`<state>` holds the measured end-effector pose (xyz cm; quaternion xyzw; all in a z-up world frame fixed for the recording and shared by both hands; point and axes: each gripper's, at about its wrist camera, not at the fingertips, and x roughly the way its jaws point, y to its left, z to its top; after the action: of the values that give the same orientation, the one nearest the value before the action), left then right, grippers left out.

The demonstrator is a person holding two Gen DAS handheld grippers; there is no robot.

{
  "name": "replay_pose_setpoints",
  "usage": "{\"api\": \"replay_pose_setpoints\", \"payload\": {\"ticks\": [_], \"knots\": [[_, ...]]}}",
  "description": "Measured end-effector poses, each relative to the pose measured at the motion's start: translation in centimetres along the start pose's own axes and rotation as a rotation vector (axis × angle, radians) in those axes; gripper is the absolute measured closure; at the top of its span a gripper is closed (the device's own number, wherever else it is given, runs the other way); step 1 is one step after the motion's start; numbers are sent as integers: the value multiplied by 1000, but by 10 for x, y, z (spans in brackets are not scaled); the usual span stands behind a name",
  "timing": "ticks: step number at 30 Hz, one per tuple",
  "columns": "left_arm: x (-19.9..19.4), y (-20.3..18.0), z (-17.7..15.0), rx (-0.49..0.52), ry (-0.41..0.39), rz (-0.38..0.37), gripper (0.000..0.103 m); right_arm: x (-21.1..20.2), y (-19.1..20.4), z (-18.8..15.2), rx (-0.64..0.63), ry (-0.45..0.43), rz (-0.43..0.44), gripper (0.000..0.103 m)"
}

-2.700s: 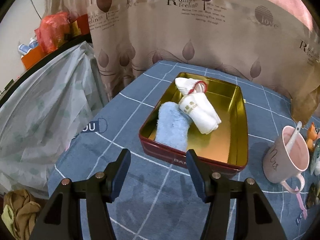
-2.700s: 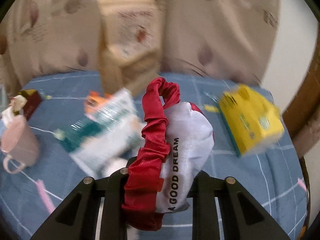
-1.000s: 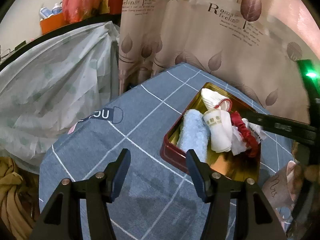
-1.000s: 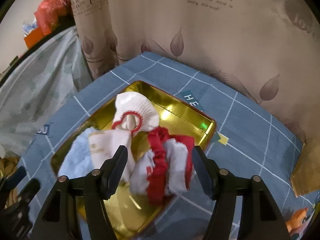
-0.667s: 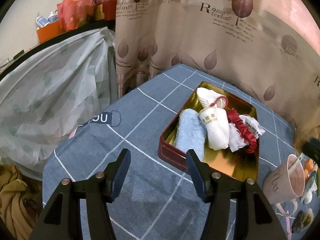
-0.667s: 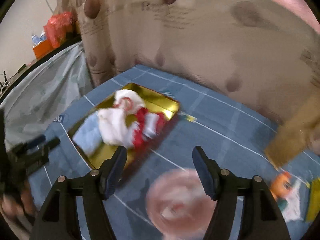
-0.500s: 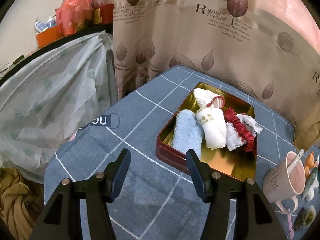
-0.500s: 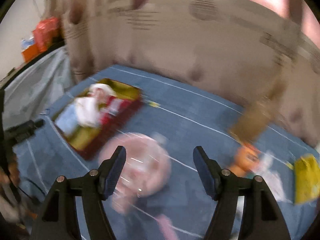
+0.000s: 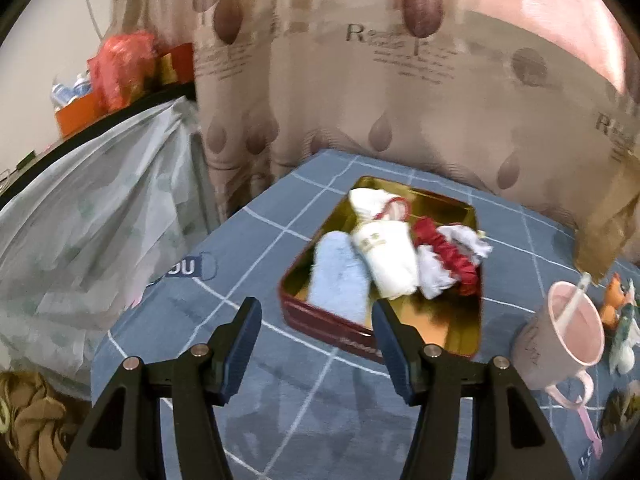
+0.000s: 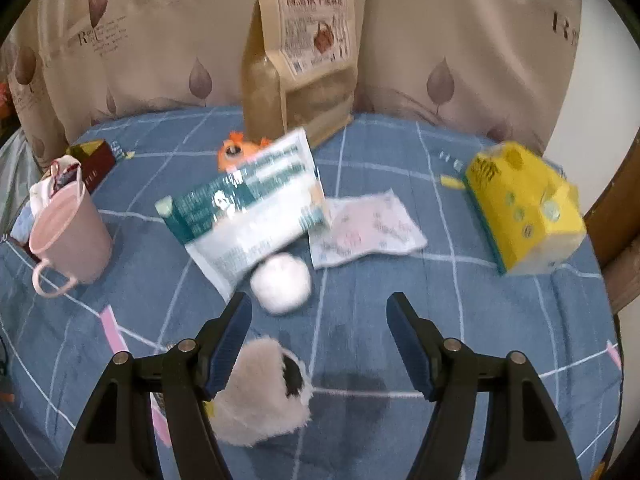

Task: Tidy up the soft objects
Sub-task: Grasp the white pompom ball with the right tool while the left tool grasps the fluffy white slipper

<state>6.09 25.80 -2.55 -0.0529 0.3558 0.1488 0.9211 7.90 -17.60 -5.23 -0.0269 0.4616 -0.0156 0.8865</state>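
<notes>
between my right gripper (image 10: 318, 314)'s jaws, which stand apart and hold nothing, i see only blue checked surface (image 10: 460, 312). the white pom-pom (image 10: 281, 282) lies just ahead and toward the left jaw, and the furry white slipper-like piece (image 10: 264, 396) sits lower still, against that same jaw, its long axis running back toward me. i judge the right hand the nearer one for either pick, needing a shift to its left. my left gripper (image 9: 316, 330), jaws also apart and empty, hangs just short of the red tin (image 9: 332, 326), where the blue towel (image 9: 340, 280), white sock roll (image 9: 390, 258) and red-trimmed cap (image 9: 448, 260) already lie.
</notes>
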Motion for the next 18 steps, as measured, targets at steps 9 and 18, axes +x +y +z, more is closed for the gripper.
{"api": "replay_pose_setpoints", "payload": {"ticks": [9,18], "knots": [[-31,-59,-19,184,-10,-129,44,25,20,0,-51,25,70,56],[-60,-134,-45,358,25,-327,44,61,17,4,-6,96,111,69]]}}
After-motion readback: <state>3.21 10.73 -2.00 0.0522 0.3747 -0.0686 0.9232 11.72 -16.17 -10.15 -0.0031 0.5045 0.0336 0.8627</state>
